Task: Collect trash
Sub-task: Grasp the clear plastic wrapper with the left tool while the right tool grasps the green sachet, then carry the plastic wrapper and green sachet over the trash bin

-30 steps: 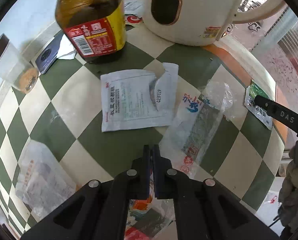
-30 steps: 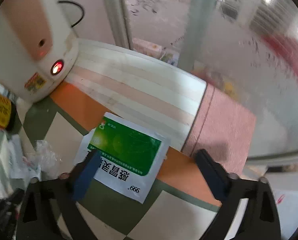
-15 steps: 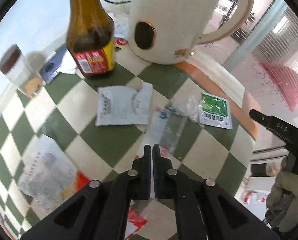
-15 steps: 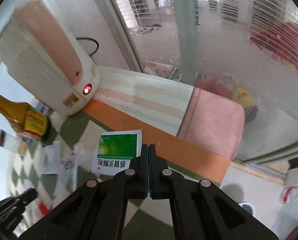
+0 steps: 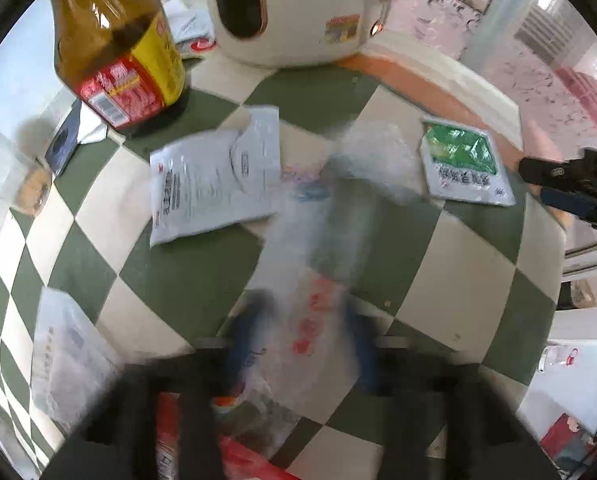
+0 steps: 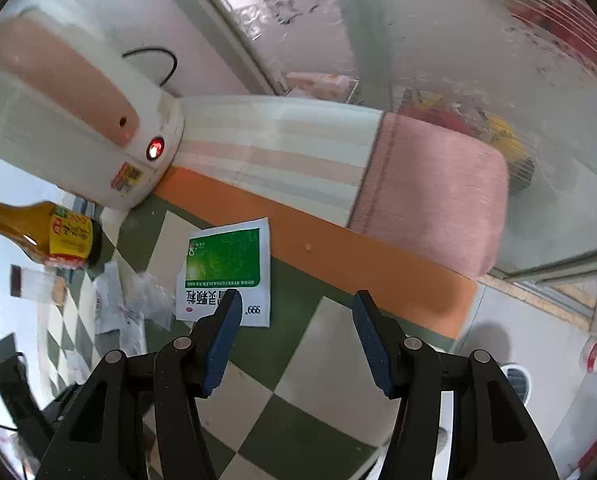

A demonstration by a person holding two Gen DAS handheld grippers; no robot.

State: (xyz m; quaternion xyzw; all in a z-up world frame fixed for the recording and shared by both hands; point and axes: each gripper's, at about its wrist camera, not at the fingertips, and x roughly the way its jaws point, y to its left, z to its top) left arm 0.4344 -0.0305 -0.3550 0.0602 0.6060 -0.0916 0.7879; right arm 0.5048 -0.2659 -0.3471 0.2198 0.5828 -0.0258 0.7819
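Trash lies on a green-and-cream checked table (image 5: pixel 202 276). A green and white sachet (image 5: pixel 464 162) lies near the far right edge; it also shows in the right wrist view (image 6: pixel 226 270). A torn white packet (image 5: pixel 212 180) lies in the middle. A clear plastic wrapper with red print (image 5: pixel 318 264) runs from the middle toward my left gripper (image 5: pixel 302 340), which is blurred, open and astride the wrapper's near end. My right gripper (image 6: pixel 296 320) is open and empty, its left finger just over the sachet's near edge.
A brown sauce bottle (image 5: pixel 114 44) and a white electric kettle (image 5: pixel 294 8) stand at the back. A glass jar (image 5: pixel 6 172) stands at the left. A clear bag (image 5: pixel 66 364) and a red wrapper (image 5: pixel 242 456) lie at the near side. A pink cushion (image 6: pixel 430 192) is beyond the table's edge.
Both grippers have opened from shut. The left one has dropped lower over the clear wrapper. The right one has moved closer to the green sachet.
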